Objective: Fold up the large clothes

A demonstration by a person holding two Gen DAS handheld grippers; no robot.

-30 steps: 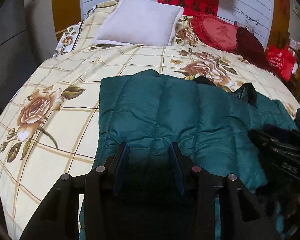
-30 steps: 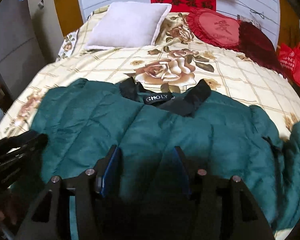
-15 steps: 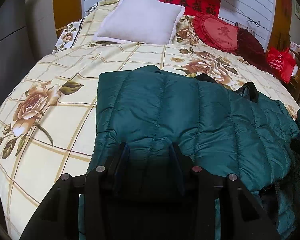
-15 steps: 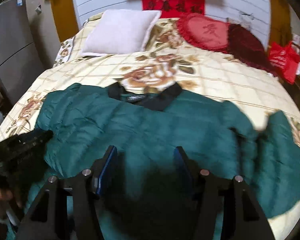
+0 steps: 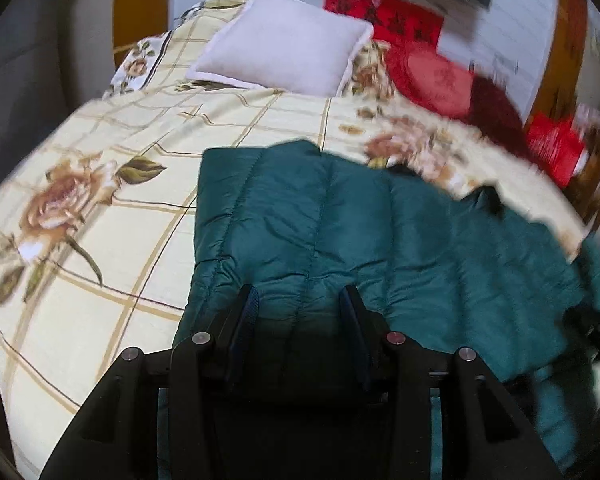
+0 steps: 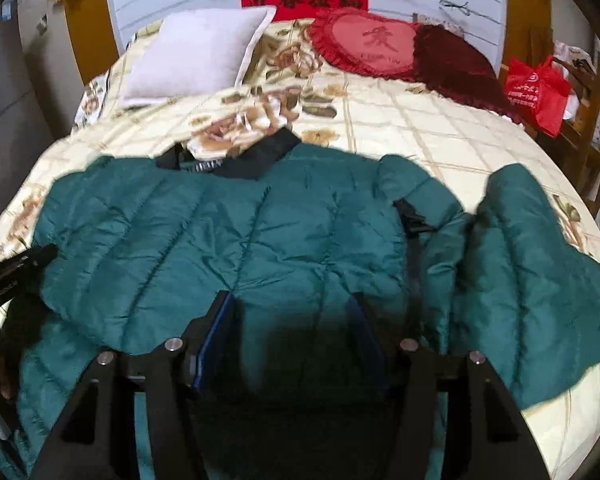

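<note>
A dark green quilted down jacket [image 5: 340, 232] lies spread on the bed, with its left side folded over the body. In the right wrist view the jacket [image 6: 228, 236] shows its black collar [image 6: 256, 160] at the far side and one sleeve [image 6: 532, 280] lying out to the right. My left gripper [image 5: 300, 300] is open and empty just above the jacket's near left part. My right gripper [image 6: 292, 304] is open and empty above the jacket's near middle. The left gripper's body also shows at the left edge of the right wrist view [image 6: 16, 268].
The bed has a cream floral quilt [image 5: 100, 208]. A white pillow [image 6: 200, 56], a red heart cushion [image 6: 372, 44] and a dark red cushion [image 6: 456, 64] lie at the head. A red bag [image 6: 536, 92] hangs on a wooden rack at the right.
Both grippers have pulled back a little from the jacket and swung to the right. The right sleeve has come more fully into the right wrist view. The jacket itself lies unchanged.
</note>
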